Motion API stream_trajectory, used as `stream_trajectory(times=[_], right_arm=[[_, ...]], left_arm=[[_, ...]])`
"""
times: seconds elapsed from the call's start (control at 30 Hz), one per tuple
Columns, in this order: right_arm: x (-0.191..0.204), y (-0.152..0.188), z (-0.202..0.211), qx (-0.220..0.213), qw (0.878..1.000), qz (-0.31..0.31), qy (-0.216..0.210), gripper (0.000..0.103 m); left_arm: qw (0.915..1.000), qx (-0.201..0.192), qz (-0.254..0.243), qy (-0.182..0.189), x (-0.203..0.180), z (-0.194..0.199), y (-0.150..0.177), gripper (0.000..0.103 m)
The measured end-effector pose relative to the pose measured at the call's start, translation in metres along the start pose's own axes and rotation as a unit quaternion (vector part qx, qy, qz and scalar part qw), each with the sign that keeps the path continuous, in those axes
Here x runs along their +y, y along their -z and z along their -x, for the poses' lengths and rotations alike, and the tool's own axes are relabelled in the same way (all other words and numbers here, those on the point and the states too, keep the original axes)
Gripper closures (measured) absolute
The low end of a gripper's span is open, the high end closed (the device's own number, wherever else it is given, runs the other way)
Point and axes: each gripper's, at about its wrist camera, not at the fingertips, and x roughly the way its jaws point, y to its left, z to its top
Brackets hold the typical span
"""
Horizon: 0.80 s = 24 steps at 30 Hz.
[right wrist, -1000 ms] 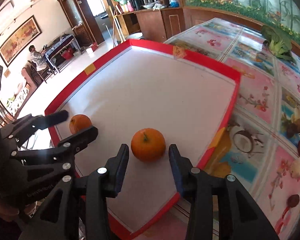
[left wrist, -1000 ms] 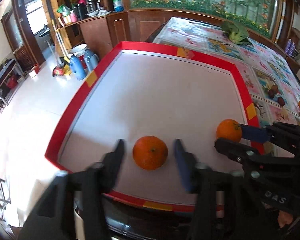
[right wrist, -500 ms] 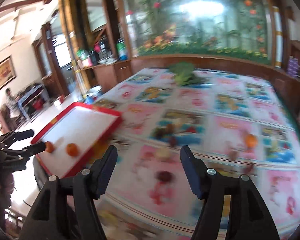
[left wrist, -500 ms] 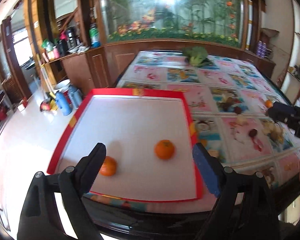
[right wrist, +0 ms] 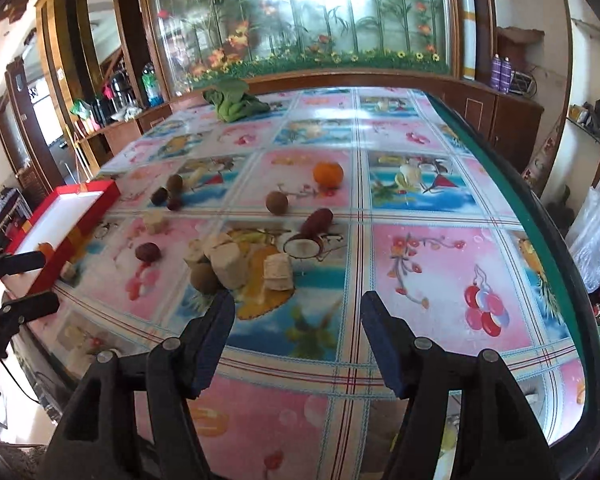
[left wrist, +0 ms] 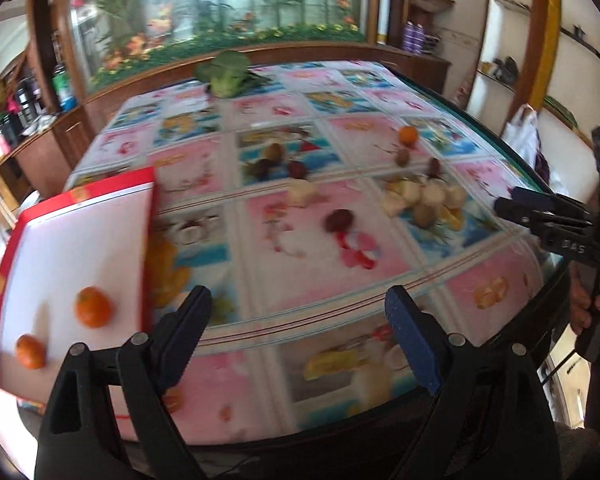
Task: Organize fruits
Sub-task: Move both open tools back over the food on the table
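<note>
both grippers over the table edge, empty, fruit ahead and to the side

the table (right wrist: pixel 420 208), covered in a glossy cloth printed with fruit and flower panels, fills both views. at its left end sits the red-rimmed white tray (left wrist: pixel 80 248), seen in the right wrist view as a low red box (right wrist: pixel 80 216) at the far left.

the left gripper (left wrist: pixel 296 320) hangs over the near table edge with its jaws spread wide and nothing between them; they have just been opening. the right gripper (right wrist: pixel 296 320) also stands open with only printed cloth between its jaws, and it too has just been opening, though not as wide. in the left view the right gripper shows at the right margin (left wrist: pixel 540 212), gripped by a hand (left wrist: pixel 584 308).

two oranges lie in the tray, well to the left of the left gripper: one orange (left wrist: pixel 93 307) near the tray's right rim, the other orange (left wrist: pixel 31 351) nearer its near-left corner. they are apart from each other.

the loose fruit lies beyond the right gripper. closest, just past its left finger, is a cluster of pale cut chunks (right wrist: pixel 232 260) with a brown round fruit (right wrist: pixel 204 276) against them. further on are a dark red fruit (right wrist: pixel 318 220), a second brown round fruit (right wrist: pixel 277 202) and a third orange (right wrist: pixel 328 174), each apart. left of the cluster lies a small dark fruit (right wrist: pixel 147 251). a leafy green vegetable (right wrist: pixel 232 102) rests at the far end.
</note>
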Motion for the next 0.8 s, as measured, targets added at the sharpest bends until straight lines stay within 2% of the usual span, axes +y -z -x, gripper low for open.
stream_trajectory(times=[0.1,0.2,0.3,0.4,0.47,0.67,0.73,0.77,0.8], right_arm=[[-0.003,-0.002,-0.009,0.016,1.000,-0.004,-0.015,0.038],[-0.001,-0.005,-0.017,0.015,1.000,0.004,-0.007,0.041],[0.000,-0.010,-0.032,0.039,0.999,0.016,0.010,0.067],[-0.005,-0.012,-0.044,0.065,0.998,0.001,-0.005,0.075],[-0.011,-0.014,-0.044,0.062,0.998,-0.013,-0.020,0.084],[-0.048,-0.014,-0.040,0.050,0.988,-0.112,-0.091,0.085],[-0.064,-0.013,-0.038,0.043,0.981,-0.150,-0.112,0.085],[-0.068,-0.012,-0.038,0.040,0.979,-0.161,-0.116,0.085],[-0.070,-0.012,-0.037,0.038,0.978,-0.168,-0.117,0.085]], left_arm=[[0.9993,0.002,-0.031,0.019,-0.025,-0.009,-0.011,0.015],[0.9986,0.009,-0.046,0.024,-0.035,-0.017,-0.017,0.015],[0.9978,0.022,-0.048,0.042,-0.037,-0.026,-0.024,0.015],[0.9965,0.031,-0.052,0.058,-0.041,-0.036,-0.031,0.015],[0.9956,0.037,-0.061,0.061,-0.048,-0.044,-0.035,0.015],[0.9908,0.061,-0.063,0.103,-0.066,-0.066,-0.049,0.015],[0.9901,0.061,-0.073,0.104,-0.074,-0.072,-0.053,0.019],[0.9899,0.066,-0.073,0.102,-0.076,-0.076,-0.054,0.027],[0.9894,0.071,-0.070,0.106,-0.078,-0.081,-0.055,0.039]])
